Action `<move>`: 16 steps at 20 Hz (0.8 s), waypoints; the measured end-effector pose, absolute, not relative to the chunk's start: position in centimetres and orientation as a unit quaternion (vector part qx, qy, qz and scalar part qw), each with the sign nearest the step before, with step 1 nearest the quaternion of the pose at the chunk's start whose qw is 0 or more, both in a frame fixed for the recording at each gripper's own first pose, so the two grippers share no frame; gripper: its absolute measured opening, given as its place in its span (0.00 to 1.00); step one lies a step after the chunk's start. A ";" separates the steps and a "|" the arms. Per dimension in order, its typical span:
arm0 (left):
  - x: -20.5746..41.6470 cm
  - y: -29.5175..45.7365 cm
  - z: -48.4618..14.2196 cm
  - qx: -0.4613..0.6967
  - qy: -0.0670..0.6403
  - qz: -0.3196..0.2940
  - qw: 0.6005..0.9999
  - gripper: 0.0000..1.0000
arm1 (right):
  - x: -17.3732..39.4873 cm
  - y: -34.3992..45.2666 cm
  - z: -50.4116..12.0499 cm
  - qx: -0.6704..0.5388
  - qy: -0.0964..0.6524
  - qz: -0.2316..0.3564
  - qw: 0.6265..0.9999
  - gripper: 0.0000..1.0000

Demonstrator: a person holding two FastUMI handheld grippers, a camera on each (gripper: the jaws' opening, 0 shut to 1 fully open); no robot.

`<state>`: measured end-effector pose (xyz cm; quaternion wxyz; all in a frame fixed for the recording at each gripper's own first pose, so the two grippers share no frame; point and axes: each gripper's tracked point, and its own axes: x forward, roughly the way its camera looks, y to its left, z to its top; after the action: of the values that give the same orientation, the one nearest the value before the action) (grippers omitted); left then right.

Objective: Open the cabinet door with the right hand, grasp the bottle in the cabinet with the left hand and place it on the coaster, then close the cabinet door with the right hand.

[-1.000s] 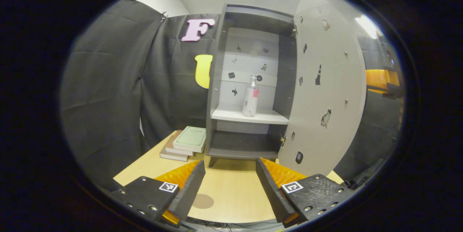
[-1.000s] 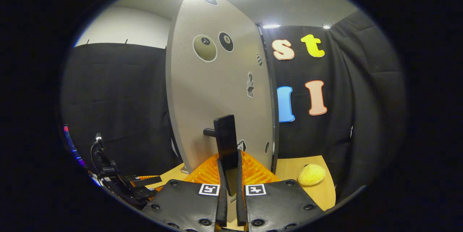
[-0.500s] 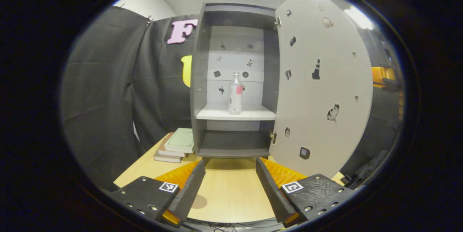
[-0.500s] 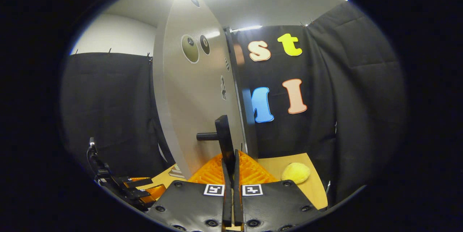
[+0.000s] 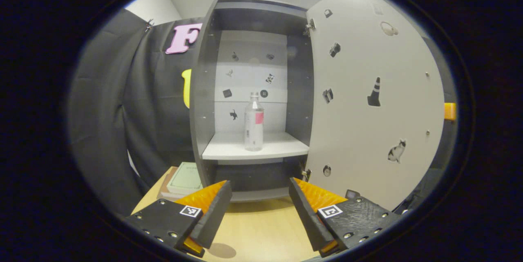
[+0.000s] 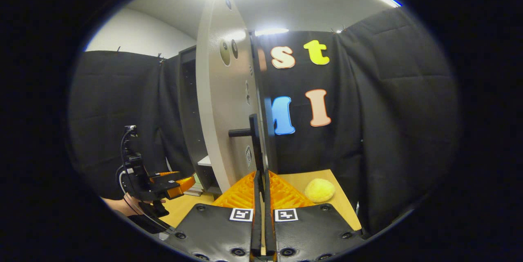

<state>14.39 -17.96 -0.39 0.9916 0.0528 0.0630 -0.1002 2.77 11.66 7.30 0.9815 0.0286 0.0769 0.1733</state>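
On the pale wooden tabletop (image 5: pixel 261 233) stands a grey cabinet (image 5: pixel 200 102) with its door (image 5: pixel 367 102) swung wide, and the clear bottle (image 5: pixel 253 122) stands upright on the white middle shelf (image 5: pixel 229 149). The left tongs (image 5: pixel 257 207) are spread wide, empty, short of the cabinet and pointed at the bottle. The right tongs (image 6: pixel 260 196) are closed narrow on the door's dark handle (image 6: pixel 254 139); a yellow ball (image 6: pixel 319 190) lies near.

A recording booth (black cloth walls (image 6: pixel 388 102)) around a stickered cabinet (image 5: pixel 249 90).

The books (image 5: pixel 183 178) at 7 o'clock were partly hidden behind the left tongs (image 5: pixel 258 213); the coaster (image 5: pixel 222 250) was cut off.
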 end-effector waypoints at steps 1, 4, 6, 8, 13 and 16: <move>15.8 -17.9 0.2 0.057 0.054 -0.109 0.991 0.88 | 2.3 11.4 7.1 0.038 0.086 0.158 0.983 0.05; 20.1 -18.1 2.6 0.064 0.030 -0.137 0.988 0.88 | 0.5 9.3 7.0 0.048 0.093 0.103 0.989 0.27; 22.6 -18.4 4.1 0.061 0.019 -0.156 0.986 0.85 | 0.2 7.0 7.6 0.035 0.091 0.061 0.993 0.29; 24.9 -18.6 5.8 0.053 0.006 -0.172 0.984 0.86 | 0.1 5.8 8.3 0.042 0.087 0.023 0.995 0.55; 28.6 -18.7 9.1 0.048 -0.017 -0.214 0.975 0.88 | 1.1 4.0 9.7 0.081 0.067 -0.055 0.993 0.98; 30.5 -19.0 9.6 0.048 -0.015 -0.225 0.973 0.87 | 1.6 3.3 10.6 0.086 0.044 -0.088 0.991 0.98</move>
<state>30.50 -19.00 9.60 0.9730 0.0476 -0.0147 -0.2253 1.60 3.34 10.64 0.9915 0.0857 0.0437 -0.0878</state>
